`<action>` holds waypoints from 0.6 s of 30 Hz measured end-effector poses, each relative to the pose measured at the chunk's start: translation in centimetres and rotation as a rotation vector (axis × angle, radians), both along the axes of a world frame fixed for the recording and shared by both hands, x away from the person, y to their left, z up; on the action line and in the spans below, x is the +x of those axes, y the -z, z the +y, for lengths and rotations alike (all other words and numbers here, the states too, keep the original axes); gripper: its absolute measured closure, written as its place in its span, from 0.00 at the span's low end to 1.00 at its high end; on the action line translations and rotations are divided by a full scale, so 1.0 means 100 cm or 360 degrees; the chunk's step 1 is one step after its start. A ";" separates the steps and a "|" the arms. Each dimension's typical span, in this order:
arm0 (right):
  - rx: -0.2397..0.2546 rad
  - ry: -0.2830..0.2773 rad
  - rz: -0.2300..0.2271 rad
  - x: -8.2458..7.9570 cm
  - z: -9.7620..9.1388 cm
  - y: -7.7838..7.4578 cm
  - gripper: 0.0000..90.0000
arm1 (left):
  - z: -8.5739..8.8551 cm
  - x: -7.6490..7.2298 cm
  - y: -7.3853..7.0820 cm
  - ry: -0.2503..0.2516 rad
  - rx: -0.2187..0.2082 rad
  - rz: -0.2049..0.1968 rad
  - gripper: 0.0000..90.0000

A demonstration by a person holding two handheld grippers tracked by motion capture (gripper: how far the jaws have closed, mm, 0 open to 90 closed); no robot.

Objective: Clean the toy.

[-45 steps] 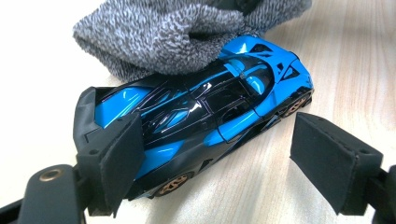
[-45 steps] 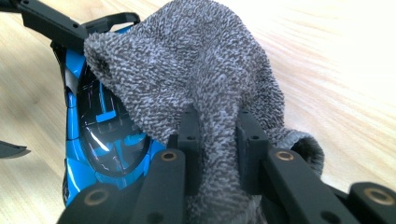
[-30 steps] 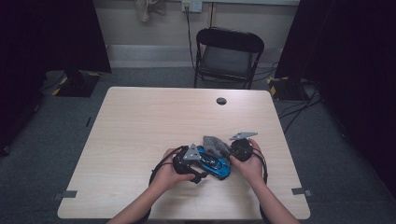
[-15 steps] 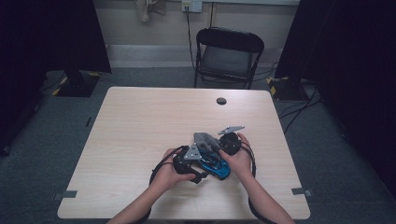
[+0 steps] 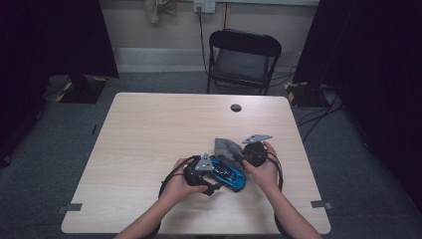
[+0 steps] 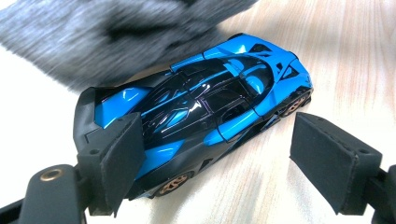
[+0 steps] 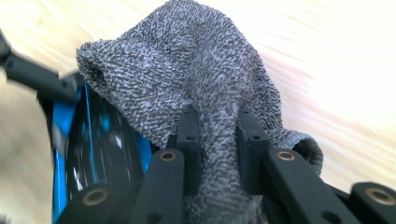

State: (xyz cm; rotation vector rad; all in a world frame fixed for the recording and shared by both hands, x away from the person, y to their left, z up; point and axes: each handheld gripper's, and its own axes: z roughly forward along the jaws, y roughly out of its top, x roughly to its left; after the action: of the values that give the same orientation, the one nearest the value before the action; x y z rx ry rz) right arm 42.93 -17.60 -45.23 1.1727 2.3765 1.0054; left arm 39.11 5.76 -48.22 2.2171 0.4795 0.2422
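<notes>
The blue and black toy sports car (image 6: 201,112) lay on the desk (image 5: 149,134), near its front edge and right of its middle. The left hand-held gripper (image 6: 233,163) straddled the car with its jaws apart: one pad (image 6: 119,163) sat against the car's flank at one end, while the other pad (image 6: 327,158) stood clear of it, so nothing was clamped. The car's long axis ran slantwise away from that gripper, crossing the gap between the jaws rather than lying square in it.

The right hand-held gripper (image 7: 219,140) was clenched on a grey knitted cloth (image 7: 196,79), which bunched between its jaws and draped forward over the car's far end. In the high view, the cloth (image 5: 226,148) lay just behind the car (image 5: 229,174), between the two hands. The right hand (image 5: 263,172) was the nearer to the cloth. A wipe along the car's length would probably have to follow that slanted axis.
</notes>
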 end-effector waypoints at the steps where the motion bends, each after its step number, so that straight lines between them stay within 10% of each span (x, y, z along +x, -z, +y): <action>1: 0.0001 0.0006 0.0002 -0.004 -0.006 0.000 0.83 | 0.000 0.000 0.000 0.0000 0.0000 0.0000 0.19; 7: 0.0010 0.0035 0.0026 -0.019 -0.031 0.003 0.84 | 0.000 -0.001 0.001 -0.0002 -0.0001 -0.0014 0.19; 18: 0.0009 0.0000 0.0085 -0.018 -0.019 0.022 0.84 | 0.001 -0.001 0.001 0.0002 -0.0001 -0.0015 0.19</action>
State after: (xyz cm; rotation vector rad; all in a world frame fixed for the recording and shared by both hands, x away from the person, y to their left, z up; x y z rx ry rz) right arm 41.11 -19.45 -47.41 1.2159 2.4161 0.9932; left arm 39.03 5.84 -48.31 2.2146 0.4727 0.2518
